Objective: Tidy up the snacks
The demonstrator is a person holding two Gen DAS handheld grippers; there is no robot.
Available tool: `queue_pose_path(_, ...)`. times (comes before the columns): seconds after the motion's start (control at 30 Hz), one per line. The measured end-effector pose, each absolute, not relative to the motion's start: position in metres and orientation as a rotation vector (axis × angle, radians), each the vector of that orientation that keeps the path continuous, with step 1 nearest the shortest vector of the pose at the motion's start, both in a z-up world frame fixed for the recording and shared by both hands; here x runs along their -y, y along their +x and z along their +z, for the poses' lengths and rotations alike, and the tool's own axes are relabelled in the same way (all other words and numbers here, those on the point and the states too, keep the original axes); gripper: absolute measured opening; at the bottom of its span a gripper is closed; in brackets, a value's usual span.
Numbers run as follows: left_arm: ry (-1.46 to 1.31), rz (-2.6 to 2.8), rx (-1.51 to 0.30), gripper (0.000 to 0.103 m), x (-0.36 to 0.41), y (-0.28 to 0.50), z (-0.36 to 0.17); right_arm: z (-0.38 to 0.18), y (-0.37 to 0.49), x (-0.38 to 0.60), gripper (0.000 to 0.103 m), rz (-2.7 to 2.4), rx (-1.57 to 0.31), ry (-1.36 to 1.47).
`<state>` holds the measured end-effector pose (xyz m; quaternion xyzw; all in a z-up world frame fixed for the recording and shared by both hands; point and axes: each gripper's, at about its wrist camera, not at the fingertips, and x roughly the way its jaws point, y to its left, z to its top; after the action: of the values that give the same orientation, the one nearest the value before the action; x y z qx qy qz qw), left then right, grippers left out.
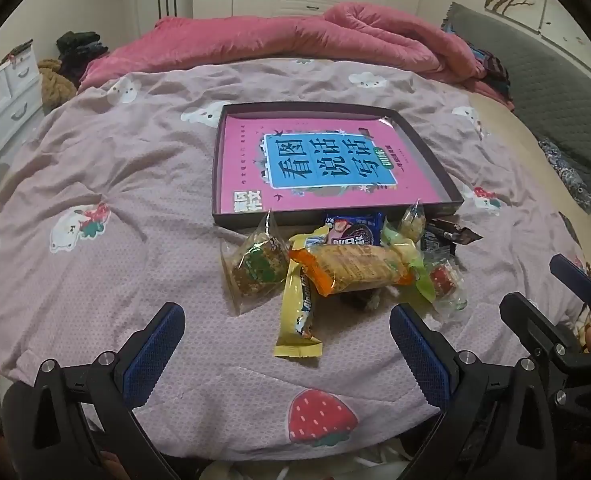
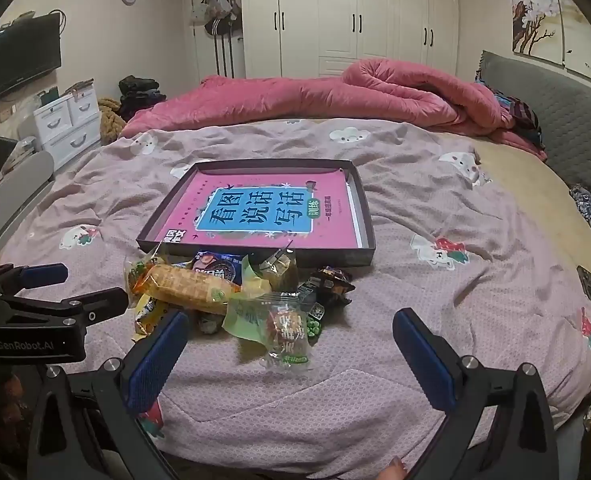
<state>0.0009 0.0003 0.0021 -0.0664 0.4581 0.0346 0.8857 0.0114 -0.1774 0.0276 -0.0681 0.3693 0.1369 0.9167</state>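
1. The left gripper (image 1: 287,344) has its blue-padded fingers (image 1: 155,344) spread wide with nothing between the pads; they hang above the bedspread, pointing down at the near end of the snack heap.
2. The right gripper (image 2: 291,356) likewise holds its fingers (image 2: 425,360) wide apart and empty, tilted down over the bed, with a clear packet (image 2: 287,332) lying on the cloth in the gap ahead of them, untouched.
3. In the right wrist view the left gripper shows at the left edge, also empty; in the left wrist view the right gripper appears at the right edge.
4. Just ahead of both sits the pile of snacks (image 1: 343,264): a long yellow bar wrapper (image 1: 297,312) nearest the left fingers, an orange-ended cracker pack (image 1: 355,270) lying across the top, a clear bag of brown-green bites (image 1: 255,268) to its left, a blue cookie packet (image 1: 351,232) behind, and dark wrappers (image 1: 447,234) on the right.
5. Directly beyond the pile, its near wall touching or just beside the rearmost packets, lies a shallow dark box (image 1: 431,148) with a pink and blue book (image 1: 323,164) flat inside it.
6. All of this rests on a mauve quilt (image 1: 115,208) printed with bunnies and strawberries; a rumpled pink blanket (image 1: 295,36) lies along the far side of the bed.
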Motion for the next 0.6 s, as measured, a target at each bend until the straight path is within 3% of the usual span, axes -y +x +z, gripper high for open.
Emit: queue_pose_path(0.6, -0.134, 0.064, -0.959, 0.102, 0.0036, 0.0002, -0.0001, 0.0263, 0.0122, 0.1788, 0.103, 0.278, -0.773, -0.136)
